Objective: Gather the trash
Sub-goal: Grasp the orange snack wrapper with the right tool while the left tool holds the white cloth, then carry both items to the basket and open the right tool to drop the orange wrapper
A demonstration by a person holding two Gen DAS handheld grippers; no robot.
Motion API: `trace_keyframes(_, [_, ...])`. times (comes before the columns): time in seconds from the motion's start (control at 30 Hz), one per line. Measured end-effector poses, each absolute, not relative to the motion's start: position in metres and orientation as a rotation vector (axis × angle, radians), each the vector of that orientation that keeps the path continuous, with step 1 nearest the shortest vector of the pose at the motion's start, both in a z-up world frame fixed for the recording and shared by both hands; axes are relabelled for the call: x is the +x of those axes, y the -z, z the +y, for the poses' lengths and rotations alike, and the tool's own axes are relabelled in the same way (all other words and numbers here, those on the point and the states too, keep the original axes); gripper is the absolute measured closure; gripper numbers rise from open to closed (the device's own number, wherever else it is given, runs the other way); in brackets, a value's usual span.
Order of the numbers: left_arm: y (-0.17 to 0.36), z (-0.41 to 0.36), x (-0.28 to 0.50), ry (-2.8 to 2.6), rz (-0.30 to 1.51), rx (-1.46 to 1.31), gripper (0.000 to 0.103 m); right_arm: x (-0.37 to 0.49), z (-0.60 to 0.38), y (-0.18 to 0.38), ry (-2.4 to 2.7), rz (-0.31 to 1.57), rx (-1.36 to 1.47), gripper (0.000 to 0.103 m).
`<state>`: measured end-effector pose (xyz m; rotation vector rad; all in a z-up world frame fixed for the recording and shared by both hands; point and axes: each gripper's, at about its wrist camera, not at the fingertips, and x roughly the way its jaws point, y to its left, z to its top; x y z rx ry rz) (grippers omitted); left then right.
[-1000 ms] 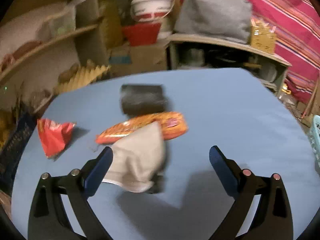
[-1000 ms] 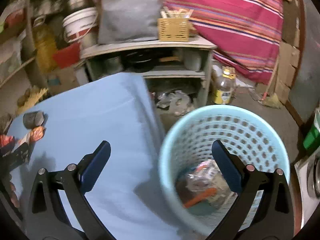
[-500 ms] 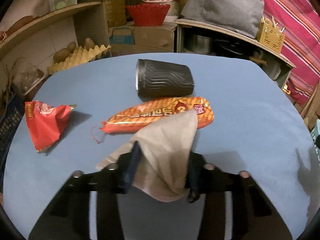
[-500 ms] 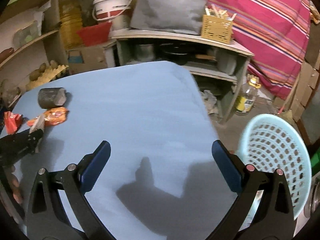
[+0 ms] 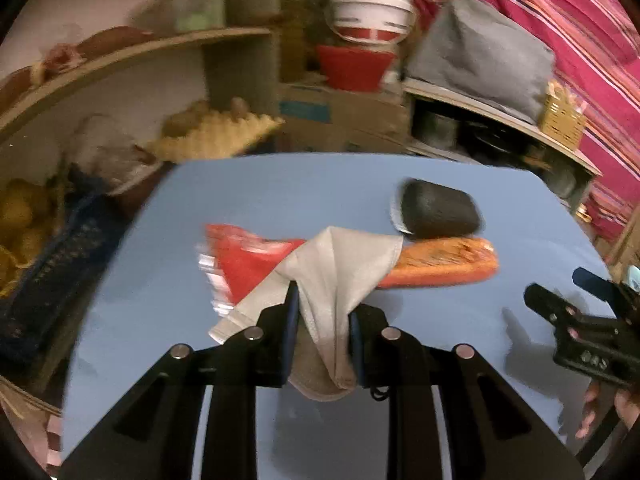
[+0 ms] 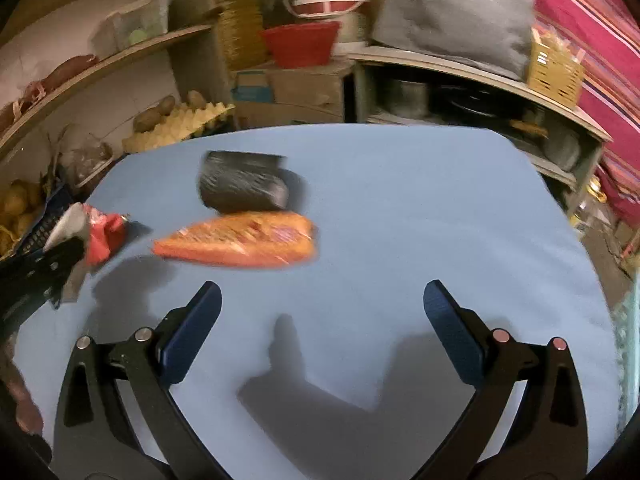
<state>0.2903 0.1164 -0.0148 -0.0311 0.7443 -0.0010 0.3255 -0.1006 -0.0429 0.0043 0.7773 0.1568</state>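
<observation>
- Blue covers the bench (image 5: 248,200), which fills the middle of both views, with cluttered shelves behind it.
- Left wrist view, left of centre: a red wrapper (image 5: 248,260) lies flat on the bench, blurred, partly hidden behind the cloth.
- Centre, low in the frame: the left hand-held gripper (image 5: 322,332) is clamped on a pale grey cloth (image 5: 340,268), which bunches up between the blue pads and fans out above them (whether its lower edge touches the bench cannot be told).
- Right of centre: a long orange snack packet (image 5: 444,264) lies across the bench, its left end behind the cloth; a black ribbed cup (image 5: 438,214) lies on its side just behind it, touching or nearly so.
- Far right edge: the right hand-held gripper (image 5: 592,320) shows from the side, above the bench.
- Right wrist view, left edge: the left gripper with the cloth and the red wrapper just beside it.
- Centre left: cup above, orange packet below it.
- Lower centre: the right gripper's fingers (image 6: 450,322) stand wide apart, nothing between them, over bare blue bench with its own shadow beneath.
- Right edge: a sliver of a pale blue basket (image 6: 626,344) beside the bench.
</observation>
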Motion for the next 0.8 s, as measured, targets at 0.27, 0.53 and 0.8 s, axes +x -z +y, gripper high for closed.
trace_keyframes(0.27, [0.005, 0.168, 0.288, -0.067, 0.722, -0.088, 0.08, 0.389, -0.056, 0.063, -0.146, 0.862, -0.061, 0.005])
trace_keyframes(0.53, [0.001, 0.184, 0.289, -0.059, 0.721, -0.156, 0.08, 0.405, -0.06, 0.085, -0.124, 0.935, -0.039, 0.008])
trace_keyframes(0.8, [-0.002, 0.172, 0.288, -0.042, 0.715, -0.132, 0.08, 0.388, -0.048, 0.079, -0.222, 0.903, -0.09, 0.071])
